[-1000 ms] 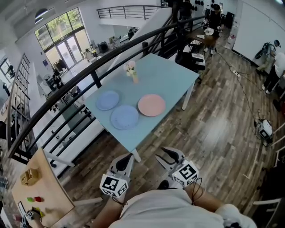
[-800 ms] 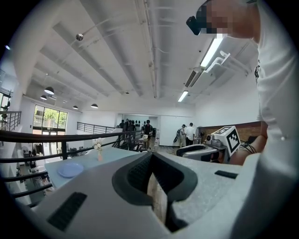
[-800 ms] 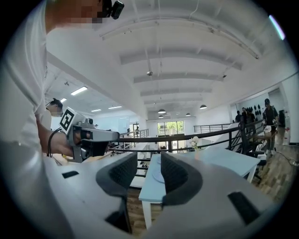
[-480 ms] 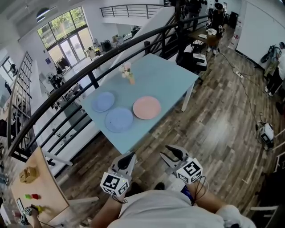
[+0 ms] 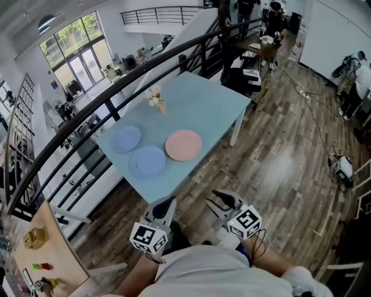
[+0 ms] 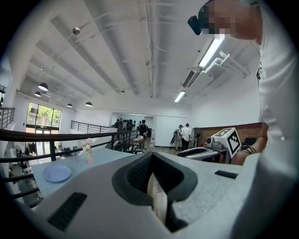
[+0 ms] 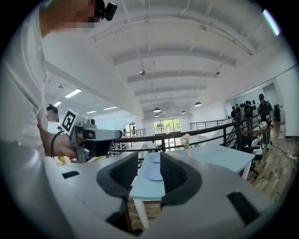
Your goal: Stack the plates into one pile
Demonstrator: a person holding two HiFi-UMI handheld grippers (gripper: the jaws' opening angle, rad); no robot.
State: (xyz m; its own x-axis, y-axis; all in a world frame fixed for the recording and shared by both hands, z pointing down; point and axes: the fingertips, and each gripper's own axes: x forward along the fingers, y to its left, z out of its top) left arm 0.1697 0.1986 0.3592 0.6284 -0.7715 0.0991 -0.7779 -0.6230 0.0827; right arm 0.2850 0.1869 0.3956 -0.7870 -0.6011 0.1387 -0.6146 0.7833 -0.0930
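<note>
**Head view with both gripper views.** A light-blue table [image 5: 208, 104] is standing beside a black railing [image 5: 116, 88] on a wood-plank floor [image 5: 278, 162]. Three plates are lying singly on the end of the table nearest the person, none resting on another. A pink plate [image 5: 183, 145] is sitting toward the long edge that faces the open floor. A blue plate [image 5: 147, 162] is lying just beside it, closest to the near corner. A second blue plate [image 5: 126, 139] is lying just beyond that one, toward the near-end corner on the railing side. A small vase of flowers [image 5: 156, 100] is standing upright near the railing-side edge, farther along the table. The person is holding the left gripper [image 5: 168, 203] and the right gripper [image 5: 223, 198] side by side over the floor, just short of the table's near corner. Both are pointing toward the table and touching no plate. In the left gripper view the fingers [image 6: 140, 170] are meeting at their tips, with only a sliver of floor showing behind them and nothing pinched. In the right gripper view the fingers [image 7: 120, 173] are standing spread, having just been closing a little, with nothing between them. The table's near edge and the two blue plates are showing through that gap, well beyond the tips. Several people [image 5: 249, 7] are standing far off, past the table's far end.
</note>
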